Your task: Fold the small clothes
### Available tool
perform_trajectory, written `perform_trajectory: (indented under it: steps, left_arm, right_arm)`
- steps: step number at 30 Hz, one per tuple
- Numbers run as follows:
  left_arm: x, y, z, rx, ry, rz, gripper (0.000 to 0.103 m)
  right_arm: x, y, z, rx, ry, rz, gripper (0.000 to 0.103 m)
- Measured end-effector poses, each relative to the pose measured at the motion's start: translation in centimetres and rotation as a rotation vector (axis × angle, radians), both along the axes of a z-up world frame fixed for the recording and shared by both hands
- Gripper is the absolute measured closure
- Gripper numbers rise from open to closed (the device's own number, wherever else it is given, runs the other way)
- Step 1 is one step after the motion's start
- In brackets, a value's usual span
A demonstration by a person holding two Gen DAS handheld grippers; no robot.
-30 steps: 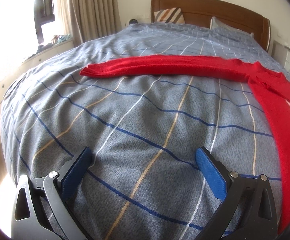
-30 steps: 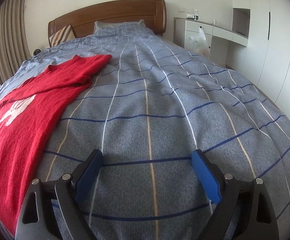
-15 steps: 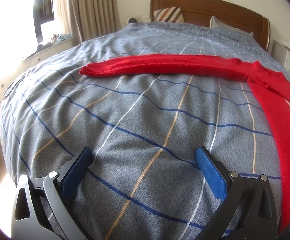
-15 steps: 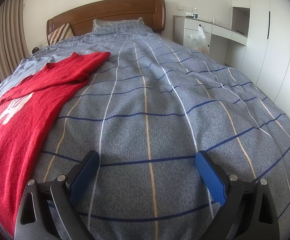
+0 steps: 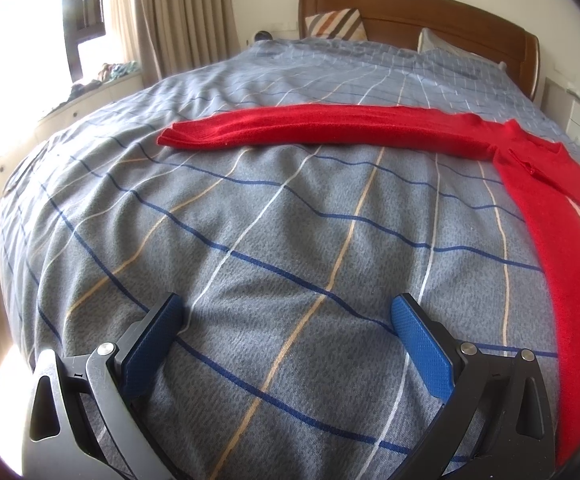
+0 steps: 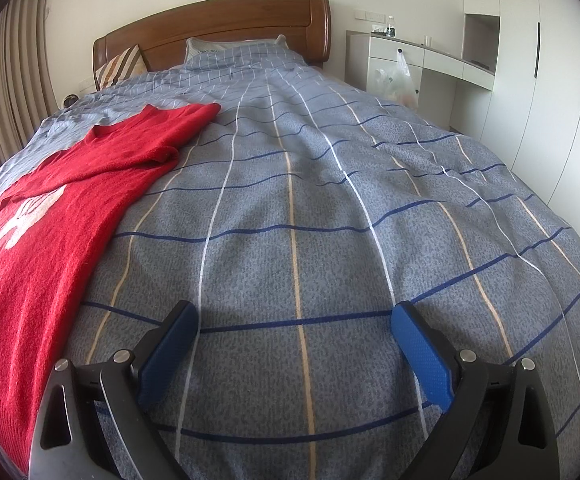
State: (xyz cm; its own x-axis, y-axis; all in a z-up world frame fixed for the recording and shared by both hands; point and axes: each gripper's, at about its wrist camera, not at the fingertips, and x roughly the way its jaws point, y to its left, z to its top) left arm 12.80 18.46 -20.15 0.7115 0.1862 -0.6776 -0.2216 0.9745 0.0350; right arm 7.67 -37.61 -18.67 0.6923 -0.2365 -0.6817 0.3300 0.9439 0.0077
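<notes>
Both grippers spread wide, holding nothing, low over checked duvet (image 5: pixel 290 208). Red sweater (image 5: pixel 561 240) lies flat right of left gripper (image 5: pixel 286 314), left of right gripper (image 6: pixel 293 320).

The sweater (image 5: pixel 537 184) lies on the bed (image 5: pixel 290 220), between both grippers; pillows (image 6: pixel 234 46) apparently behind.

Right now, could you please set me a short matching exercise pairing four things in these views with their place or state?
Things:
1. red sweater
2. left hand-held gripper
3. striped cushion
4. plastic bag

Places or states:
A. hangs from a white desk drawer
B. leans against the wooden headboard
C. lies spread flat on the checked blanket, sleeve stretched out
D. open, holding nothing, over bare blanket

Pairs: 1-C, 2-D, 3-B, 4-A
</notes>
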Motion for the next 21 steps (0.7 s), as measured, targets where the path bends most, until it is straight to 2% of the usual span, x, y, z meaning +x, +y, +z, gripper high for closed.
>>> perform_trajectory:
  steps: [6, 13, 17, 21]
  left_arm:
    - [0.1, 0.2, 1.4, -0.018, 0.068, -0.052, 0.000]
    - [1.1, 0.9, 4.9, -0.101, 0.066, -0.123, 0.000]
    - [3.6, 3.7, 7.0, -0.249, 0.071, -0.097, 0.000]
    - [6.1, 10.3, 8.5, -0.503, 0.030, 0.040, 0.001]
  right_arm:
    - [0.0, 0.0, 0.0, -0.001, 0.000, 0.000, 0.006]
    - [0.0, 0.0, 0.0, -0.001, 0.000, 0.000, 0.005]
    - [0.0, 0.0, 0.0, -0.001, 0.000, 0.000, 0.005]
    - [0.0, 0.0, 0.0, -0.001, 0.001, 0.001, 0.005]
